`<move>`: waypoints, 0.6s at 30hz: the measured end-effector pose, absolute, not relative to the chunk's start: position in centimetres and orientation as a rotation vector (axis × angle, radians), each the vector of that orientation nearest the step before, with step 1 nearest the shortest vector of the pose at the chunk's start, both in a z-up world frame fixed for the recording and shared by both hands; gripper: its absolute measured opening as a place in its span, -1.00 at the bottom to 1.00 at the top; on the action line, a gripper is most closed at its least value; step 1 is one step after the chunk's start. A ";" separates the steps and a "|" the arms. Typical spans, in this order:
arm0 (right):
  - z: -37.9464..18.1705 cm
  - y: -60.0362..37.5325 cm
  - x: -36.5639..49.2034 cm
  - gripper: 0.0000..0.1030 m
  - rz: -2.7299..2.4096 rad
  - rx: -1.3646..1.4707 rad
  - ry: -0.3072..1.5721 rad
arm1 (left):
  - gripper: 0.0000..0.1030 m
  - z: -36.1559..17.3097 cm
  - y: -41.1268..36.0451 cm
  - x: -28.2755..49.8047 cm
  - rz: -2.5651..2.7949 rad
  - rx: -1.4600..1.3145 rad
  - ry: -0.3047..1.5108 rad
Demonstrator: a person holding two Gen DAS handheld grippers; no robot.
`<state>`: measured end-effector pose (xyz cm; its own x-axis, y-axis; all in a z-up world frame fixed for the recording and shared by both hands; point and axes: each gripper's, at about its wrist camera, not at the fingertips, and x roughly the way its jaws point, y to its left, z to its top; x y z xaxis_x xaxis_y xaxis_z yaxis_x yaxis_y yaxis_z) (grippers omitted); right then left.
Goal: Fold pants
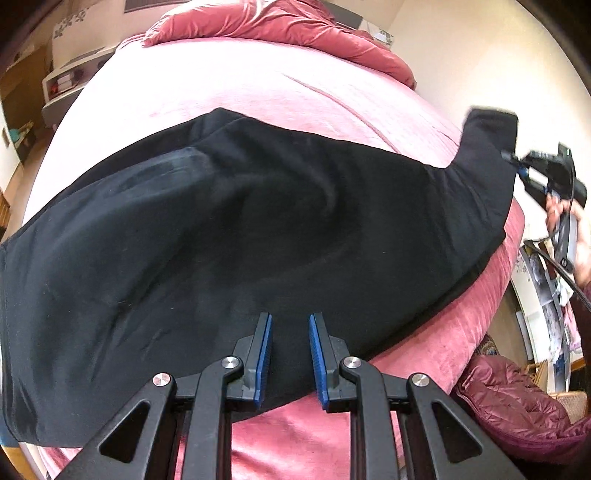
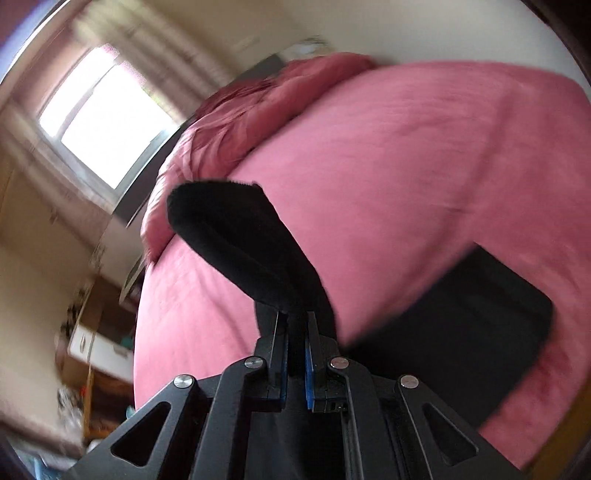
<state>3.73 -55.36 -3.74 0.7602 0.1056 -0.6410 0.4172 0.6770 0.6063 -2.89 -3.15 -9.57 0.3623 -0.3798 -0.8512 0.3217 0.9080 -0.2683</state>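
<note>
Black pants (image 1: 229, 236) lie spread across a bed covered with a pink sheet (image 1: 258, 81). The left gripper (image 1: 290, 321) hangs over the pants' near edge, its blue-padded fingers (image 1: 264, 354) slightly parted with nothing pinched between them. The right gripper (image 2: 295, 325), held in a hand (image 1: 576, 236) at the bed's side, has its fingers pressed on one lifted end of the pants.

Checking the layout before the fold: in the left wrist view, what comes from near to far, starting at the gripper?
left gripper → black pants → bare pink bedsheet → bunched red duvet at the bed's far end.
</note>
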 end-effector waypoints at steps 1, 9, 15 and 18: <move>-4.2 -56.2 2.7 -0.87 -0.212 0.851 0.700 | -0.61 -9.5 -3.4 -3.0 -0.457 -0.051 1.113; -11.8 -61.5 -3.8 -0.87 -0.374 1.050 0.733 | -0.60 -9.7 -5.6 -3.1 -0.471 0.006 1.145; -15.0 -61.9 -4.4 -0.76 -0.371 1.124 0.731 | -0.60 -10.2 -7.2 -3.1 -0.489 0.065 1.160; -15.4 -62.6 -3.3 -0.39 -0.398 1.151 0.717 | -0.60 -10.6 -8.2 -3.1 -0.498 0.074 1.169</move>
<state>-3.29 -62.55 -15.40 0.7165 0.0702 -0.6941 0.6262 0.3738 0.6842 -3.12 -8.22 -10.56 0.2960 -0.3365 -0.8939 0.4120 0.8893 -0.1983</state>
